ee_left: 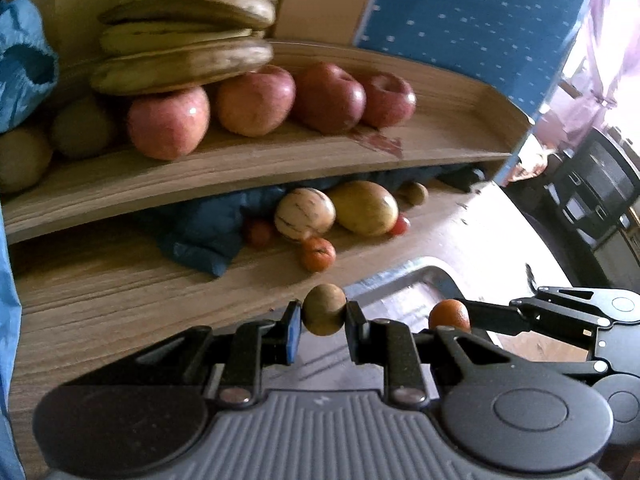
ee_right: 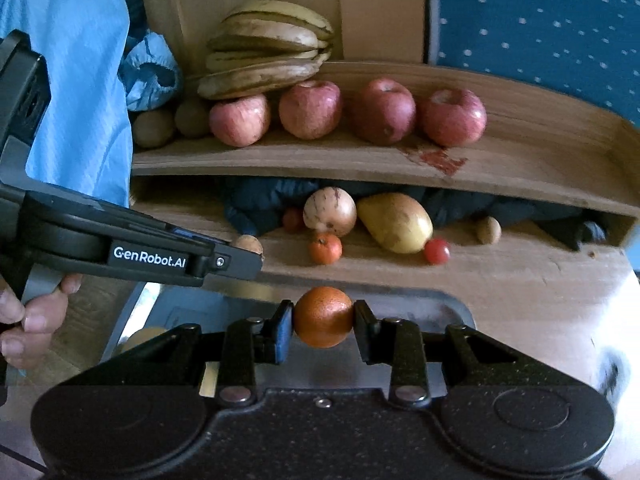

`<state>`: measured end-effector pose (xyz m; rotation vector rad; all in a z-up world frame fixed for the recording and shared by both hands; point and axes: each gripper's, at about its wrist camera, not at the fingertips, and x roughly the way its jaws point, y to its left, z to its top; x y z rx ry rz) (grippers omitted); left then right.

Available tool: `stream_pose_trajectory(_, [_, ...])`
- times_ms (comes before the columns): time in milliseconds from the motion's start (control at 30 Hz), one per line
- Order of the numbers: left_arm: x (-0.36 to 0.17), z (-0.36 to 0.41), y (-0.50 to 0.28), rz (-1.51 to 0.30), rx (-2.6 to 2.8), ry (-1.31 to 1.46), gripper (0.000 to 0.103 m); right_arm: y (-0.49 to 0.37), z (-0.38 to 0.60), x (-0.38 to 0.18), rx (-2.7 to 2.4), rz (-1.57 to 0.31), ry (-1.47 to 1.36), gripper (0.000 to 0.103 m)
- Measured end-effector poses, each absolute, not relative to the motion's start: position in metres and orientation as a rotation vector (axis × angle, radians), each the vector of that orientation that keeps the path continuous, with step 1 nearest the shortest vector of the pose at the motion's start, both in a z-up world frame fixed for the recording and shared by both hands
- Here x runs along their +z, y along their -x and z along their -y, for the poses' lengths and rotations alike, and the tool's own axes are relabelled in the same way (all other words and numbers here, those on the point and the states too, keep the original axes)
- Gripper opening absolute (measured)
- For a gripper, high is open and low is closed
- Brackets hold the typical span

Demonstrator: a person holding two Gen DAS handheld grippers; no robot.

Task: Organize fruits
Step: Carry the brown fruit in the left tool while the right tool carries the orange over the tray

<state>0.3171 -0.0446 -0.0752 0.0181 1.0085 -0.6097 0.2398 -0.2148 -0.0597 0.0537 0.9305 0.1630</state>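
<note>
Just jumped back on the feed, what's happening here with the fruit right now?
Each gripper holds one fruit above a metal tray in front of the wooden shelf. The left gripper is shut on a small brownish-green fruit; the right gripper is shut on an orange. Four apples and bananas sit on the upper shelf; a pear, a small tangerine and others lie below.
</note>
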Motion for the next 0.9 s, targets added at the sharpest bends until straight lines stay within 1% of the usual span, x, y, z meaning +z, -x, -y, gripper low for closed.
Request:
stream_pose_trajectory(433, [-0.074, 0.049, -0.283, -0.998, -0.775, -0.095, 0.026, -0.19, 0.199, -0.057, 0.065, -0.931, -0.098, 0.034])
stream_pose_trajectory(900, [-0.077, 0.052, -0.269, -1.018, -0.84, -0.18, 0.026, -0.165, 0.198, -0.059, 0.049, -0.961, -0.091, 0.034])
